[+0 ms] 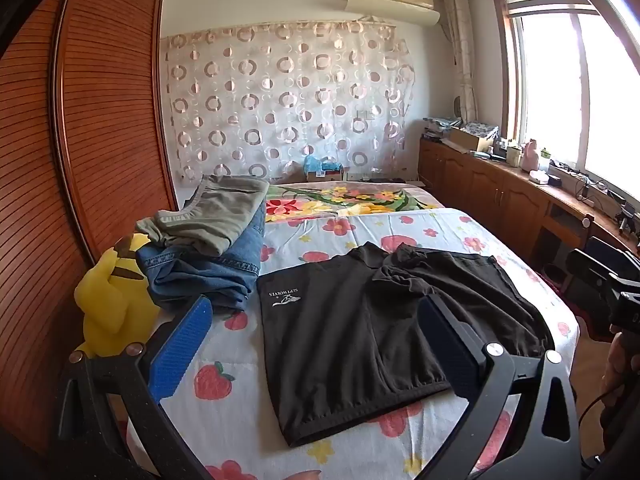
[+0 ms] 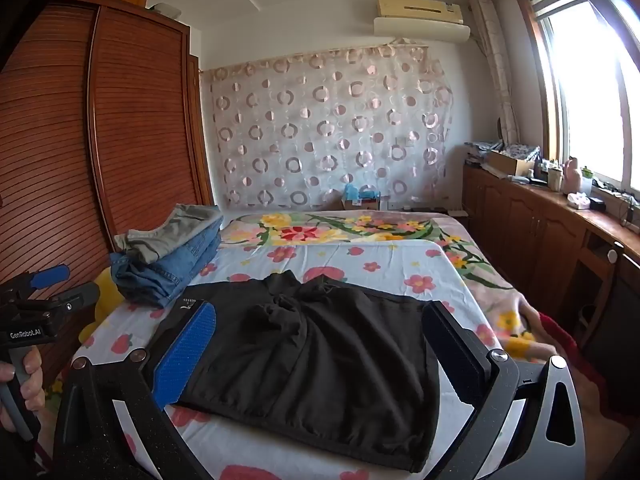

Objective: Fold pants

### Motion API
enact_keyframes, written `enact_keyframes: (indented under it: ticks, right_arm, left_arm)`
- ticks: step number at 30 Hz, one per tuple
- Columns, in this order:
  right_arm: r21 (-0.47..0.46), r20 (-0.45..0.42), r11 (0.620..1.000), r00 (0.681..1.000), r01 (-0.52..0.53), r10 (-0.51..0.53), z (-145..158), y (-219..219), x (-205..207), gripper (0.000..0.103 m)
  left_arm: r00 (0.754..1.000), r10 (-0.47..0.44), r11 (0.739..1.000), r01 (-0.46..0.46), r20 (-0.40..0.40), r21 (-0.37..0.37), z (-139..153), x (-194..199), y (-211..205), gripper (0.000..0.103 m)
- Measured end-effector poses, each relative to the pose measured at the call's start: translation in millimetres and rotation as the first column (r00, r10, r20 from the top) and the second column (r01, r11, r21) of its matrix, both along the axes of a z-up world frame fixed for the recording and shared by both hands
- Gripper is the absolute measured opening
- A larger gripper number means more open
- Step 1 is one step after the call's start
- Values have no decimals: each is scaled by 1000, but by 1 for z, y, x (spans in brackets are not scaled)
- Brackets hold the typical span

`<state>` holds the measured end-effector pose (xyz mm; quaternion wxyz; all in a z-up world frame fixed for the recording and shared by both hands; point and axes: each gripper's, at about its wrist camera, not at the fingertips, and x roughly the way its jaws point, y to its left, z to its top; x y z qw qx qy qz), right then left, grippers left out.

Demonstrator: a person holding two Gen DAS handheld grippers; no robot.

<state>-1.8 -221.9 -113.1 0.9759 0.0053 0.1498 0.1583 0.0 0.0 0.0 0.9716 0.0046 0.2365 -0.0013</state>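
Hovering wide apart and empty, the left gripper and right gripper frame the black pants. Neither touches them, likely lining up for a fold on the bed.

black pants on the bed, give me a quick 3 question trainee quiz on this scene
1. True or false: the black pants are held in the right gripper.
2. What lies on top of the folded jeans? A) grey-green garment B) pillow C) towel
3. Fill in: the yellow plush toy sits on the pants' ____ side in the left wrist view.

Key:
1. False; both the right gripper and the left gripper stand open above the bed, holding nothing.
2. A, the grey-green garment.
3. Left, beyond the jeans.
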Motion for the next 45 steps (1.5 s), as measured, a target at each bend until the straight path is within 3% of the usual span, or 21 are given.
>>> enact_keyframes:
  ticks: [45]
  right_arm:
    - [3,-8,1000,1000,1,-1,-1,1,-1,103]
  left_arm:
    - [1000,0,1000,0,10,6,0,1,0,103]
